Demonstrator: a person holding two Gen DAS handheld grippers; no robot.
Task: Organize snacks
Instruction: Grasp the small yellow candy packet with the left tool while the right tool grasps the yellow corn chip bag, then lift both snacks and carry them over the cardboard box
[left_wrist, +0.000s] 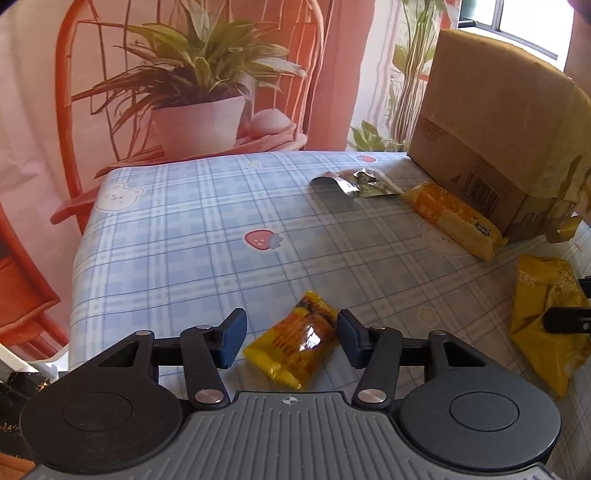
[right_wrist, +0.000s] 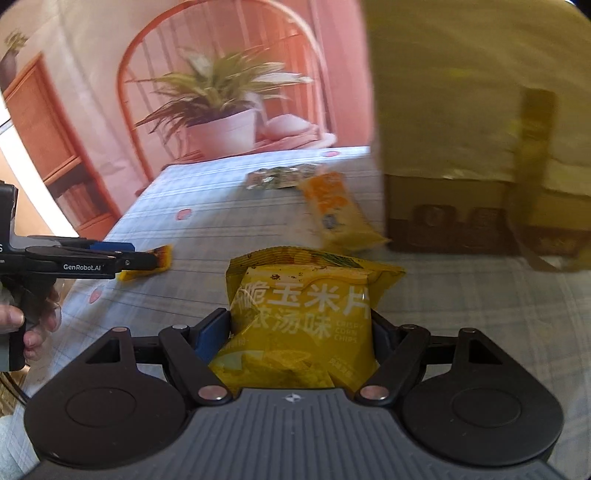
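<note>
Right wrist view shows the right gripper (right_wrist: 301, 332) clamped on a puffy yellow foil bag of corn chips (right_wrist: 301, 314), its blue pads pressed into both sides so the film creases between them. The bag is carried above the blue-and-white checked tablecloth (right_wrist: 461, 314), just short of the tall brown cardboard box (right_wrist: 461, 110) at the far right, which I judge to be where the snacks go. To do this step well, keep the squeeze light, since the chips are brittle and the air-filled film can slip, and lift the bag clear of the box's wall before letting go.

In the left wrist view, the left gripper (left_wrist: 291, 338) stands about half open around a small glossy yellow-and-orange snack packet (left_wrist: 295, 341) lying flat on the cloth near the table's front edge. The right pad appears to touch the packet's edge, while the left pad stands clear, so it is not yet gripped. Closing squarely across the packet's narrow width should hold it best, as the wrapper is slick and thin.

Farther off, a long orange plastic-wrapped pack (left_wrist: 454, 218) lies against the box's foot, with a crinkled silvery sachet (left_wrist: 360, 181) just beyond it. The cloth is smooth and printed with strawberries and bears.
</note>
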